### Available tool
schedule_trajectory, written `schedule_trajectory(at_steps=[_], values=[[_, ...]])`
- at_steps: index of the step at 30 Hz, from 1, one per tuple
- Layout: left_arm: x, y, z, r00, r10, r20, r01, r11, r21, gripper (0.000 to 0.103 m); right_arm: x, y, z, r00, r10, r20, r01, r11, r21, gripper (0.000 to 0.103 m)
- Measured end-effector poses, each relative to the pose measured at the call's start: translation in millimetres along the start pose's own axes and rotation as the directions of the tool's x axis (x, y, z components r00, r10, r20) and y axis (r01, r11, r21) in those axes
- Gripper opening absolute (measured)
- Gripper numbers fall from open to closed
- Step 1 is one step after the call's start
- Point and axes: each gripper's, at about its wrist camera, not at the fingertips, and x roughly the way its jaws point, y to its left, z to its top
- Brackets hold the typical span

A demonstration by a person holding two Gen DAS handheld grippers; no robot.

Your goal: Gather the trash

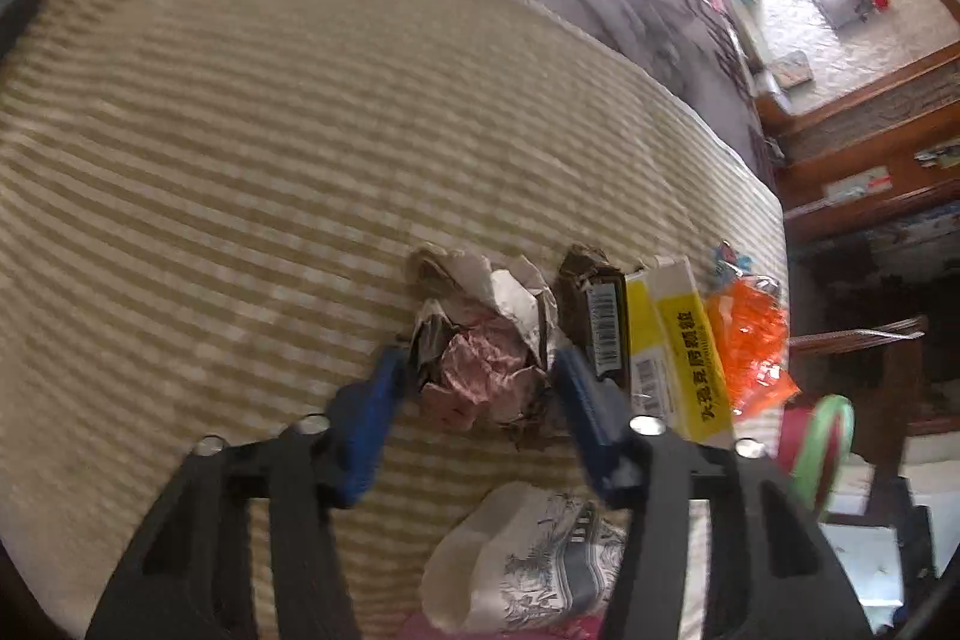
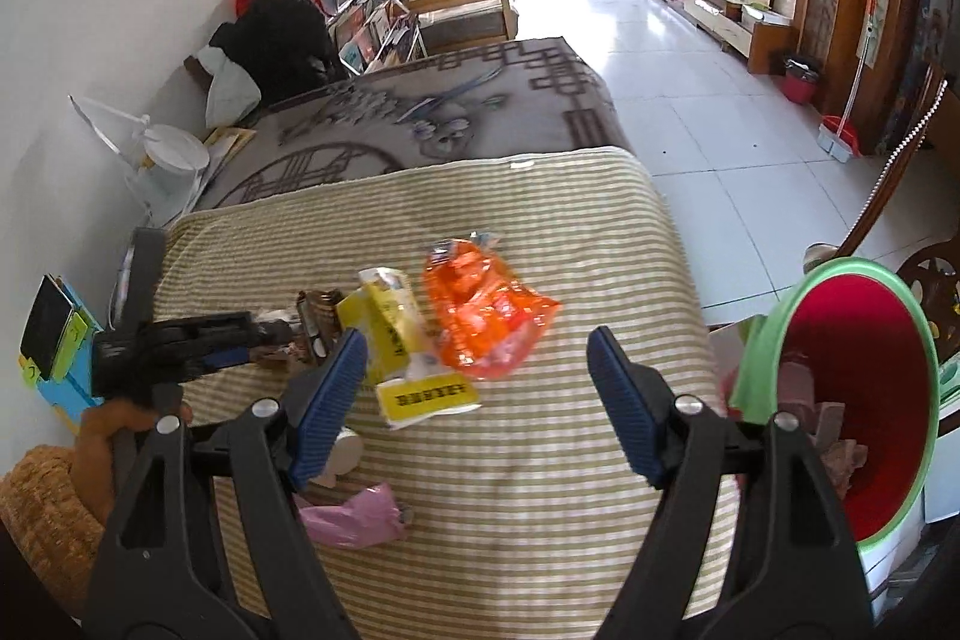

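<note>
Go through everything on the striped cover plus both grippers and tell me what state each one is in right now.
left gripper: jaws around the crumpled paper wad, pads at its sides
right gripper: open, empty, above the cover
orange bag: lying flat, untouched
yellow box: lying on its side
red bin: tipped toward the camera, some trash inside
pink wrapper: crumpled, lying loose

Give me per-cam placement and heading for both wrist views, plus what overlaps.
Left wrist: on the left gripper, low over the striped bedcover, facing the crumpled paper wad between its blue fingers; only the gripper shows.
Right wrist: on the right gripper, higher, facing along the bed into the room; its open fingers, the left gripper and the person's left hand show.
Shared: yellow box, orange bag, red bin, bedcover.
</note>
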Motion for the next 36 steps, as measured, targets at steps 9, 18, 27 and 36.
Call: schedule_trajectory(at_steps=[9, 18, 27, 36], values=[[-27, 22, 12, 0.999, 0.023, 0.048, -0.028, 0.993, 0.114, 0.031, 53, 63, 9, 0.997, 0.047, -0.067, -0.053, 0.994, -0.091, 0.074], [-36, 60, 22, 0.996, 0.078, 0.043, -0.083, 0.987, 0.139, 0.048, 145, 130, -1, 0.973, 0.046, -0.225, -0.104, 0.962, -0.252, 0.066], [-37, 64, 26, 0.997, 0.046, 0.061, -0.054, 0.989, 0.139, 0.034, 174, 138, -10, 0.957, 0.008, -0.288, -0.089, 0.959, -0.269, 0.020], [-84, 32, 31, 0.975, 0.031, 0.220, -0.075, 0.979, 0.191, 0.032, 84, 123, 22, 0.986, 0.144, -0.084, -0.156, 0.974, -0.161, 0.019]])
